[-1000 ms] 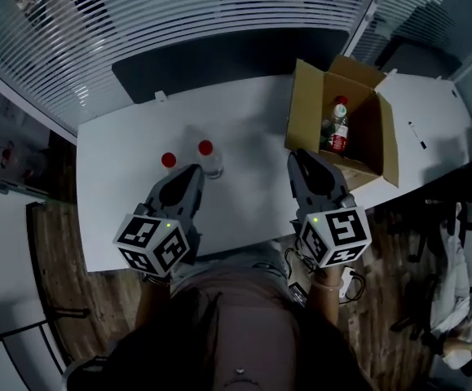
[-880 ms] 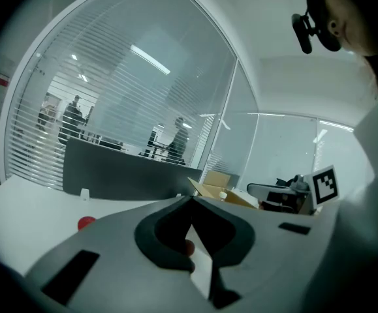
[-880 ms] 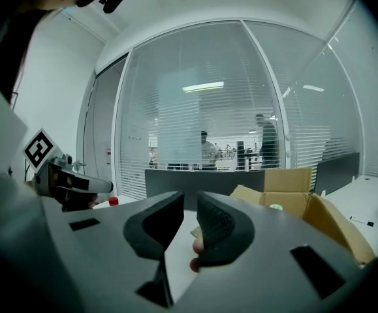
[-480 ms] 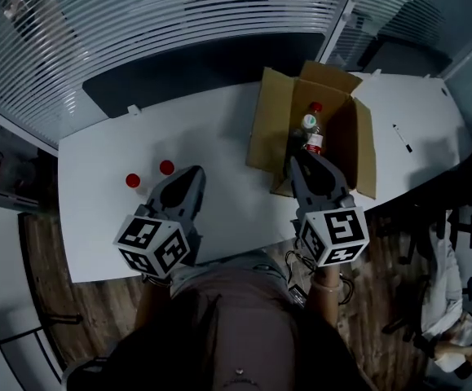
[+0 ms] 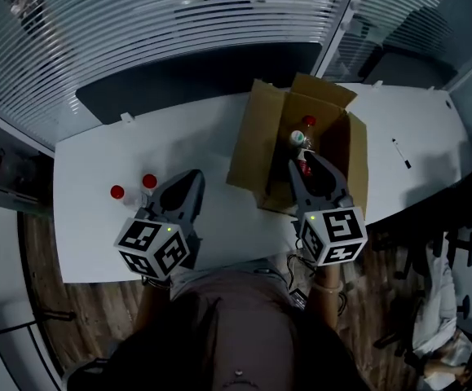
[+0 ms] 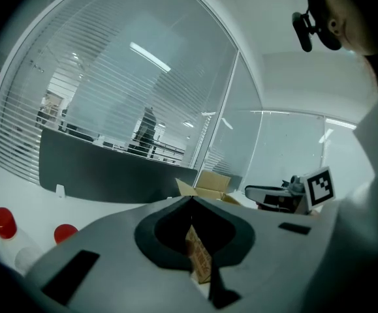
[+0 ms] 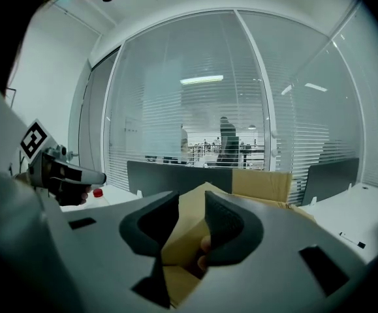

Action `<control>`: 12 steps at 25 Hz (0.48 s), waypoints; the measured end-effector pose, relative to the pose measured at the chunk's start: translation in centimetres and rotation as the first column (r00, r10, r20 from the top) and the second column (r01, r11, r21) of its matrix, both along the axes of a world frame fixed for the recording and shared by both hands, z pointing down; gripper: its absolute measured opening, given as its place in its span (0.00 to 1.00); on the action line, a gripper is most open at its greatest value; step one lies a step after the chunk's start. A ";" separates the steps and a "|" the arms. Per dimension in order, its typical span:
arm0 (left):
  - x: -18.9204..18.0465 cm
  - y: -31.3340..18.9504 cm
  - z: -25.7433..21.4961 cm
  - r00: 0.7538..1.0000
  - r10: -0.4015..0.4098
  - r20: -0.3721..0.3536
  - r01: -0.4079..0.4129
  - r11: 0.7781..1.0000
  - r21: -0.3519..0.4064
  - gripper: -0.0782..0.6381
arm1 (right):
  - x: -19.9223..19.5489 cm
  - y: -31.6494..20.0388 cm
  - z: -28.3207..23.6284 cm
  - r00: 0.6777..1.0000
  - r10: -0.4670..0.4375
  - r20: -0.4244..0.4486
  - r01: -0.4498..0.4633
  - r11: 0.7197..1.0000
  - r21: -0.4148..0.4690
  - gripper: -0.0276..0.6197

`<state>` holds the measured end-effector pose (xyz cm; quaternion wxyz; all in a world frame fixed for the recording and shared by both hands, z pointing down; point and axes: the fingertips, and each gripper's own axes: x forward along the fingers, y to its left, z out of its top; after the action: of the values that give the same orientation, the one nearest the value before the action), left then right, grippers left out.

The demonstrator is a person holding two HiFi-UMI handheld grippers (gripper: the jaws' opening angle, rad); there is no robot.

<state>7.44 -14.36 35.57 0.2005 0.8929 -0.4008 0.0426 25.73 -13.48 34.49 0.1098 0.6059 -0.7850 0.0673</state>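
An open cardboard box (image 5: 252, 149) stands on the white table (image 5: 97, 235), with two bottles (image 5: 304, 130) inside it, one red-capped. Two clear red-capped bottles (image 5: 117, 192) (image 5: 149, 181) stand on the table at the left. My left gripper (image 5: 193, 174) is shut on nothing; its tip hovers just right of those bottles (image 6: 64, 232), and the box (image 6: 208, 184) shows beyond my left gripper (image 6: 190, 201). My right gripper (image 5: 301, 160) is open with its tip at the box's near wall; in its own view my right gripper (image 7: 190, 204) has cardboard (image 7: 260, 184) filling the gap.
A dark partition panel (image 5: 195, 76) runs along the table's far edge, before a glass wall with blinds (image 5: 138, 15). A pen (image 5: 399, 151) lies on the table right of the box. An office chair (image 5: 464, 218) stands off the table's right end.
Both grippers have swung right toward the box. The right gripper's tip now reaches the box's near wall, and the two bottles on the table lie further left of the left gripper.
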 end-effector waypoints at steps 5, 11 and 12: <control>1.2 -0.7 -0.1 0.999 -0.036 0.007 0.036 0.999 0.001 0.12 | 1.5 -1.4 0.8 1.000 -0.026 -0.001 0.026 0.999 -0.027 0.25; 1.8 -1.4 0.5 0.997 -0.077 0.016 0.077 0.997 -0.009 0.12 | 2.5 -3.3 2.0 0.999 -0.053 0.009 0.053 0.997 -0.059 0.28; 2.0 -1.5 0.6 0.996 -0.084 0.015 0.084 0.996 -0.012 0.12 | 2.6 -3.6 2.3 0.998 -0.059 0.011 0.059 0.996 -0.069 0.29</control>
<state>9.42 -15.86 36.13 0.2047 0.8737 -0.4393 0.0432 28.36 -17.12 36.78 0.1291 0.5781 -0.8002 0.0937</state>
